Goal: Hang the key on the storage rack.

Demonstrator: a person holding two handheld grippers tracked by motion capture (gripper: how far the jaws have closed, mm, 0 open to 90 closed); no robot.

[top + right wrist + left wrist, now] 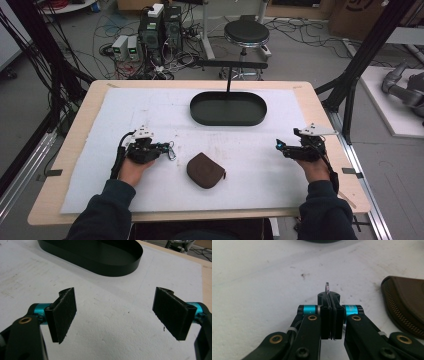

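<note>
Two hand-held grippers sit low over one white foam sheet (150,110) that covers a pale wooden table (320,107). At the lower left of the high view the left gripper (169,148) points toward the middle of the frame; at the lower right the right gripper (278,146) points the same way, well apart from it. Two dark sleeves come up from the bottom edge.

In the left gripper view the two black jaws are pressed together on a thin metal piece, and one small silver ring (327,287) stands up just past their tips; I cannot tell what else hangs from it. In the right gripper view the two padded jaws stand wide apart with bare foam between them.

One brown, rounded leather pouch with a zip edge (205,170) lies flat on the foam, lower centre of the high view, between the two grippers and just beside the left one. One black oval metal tray with a low wall (228,120) sits in the upper centre, with a single upright black handle post rising from its far rim.

Beyond the table stand one black round stool (246,33) and a cluster of computer boxes with tangled cables (160,30).
</note>
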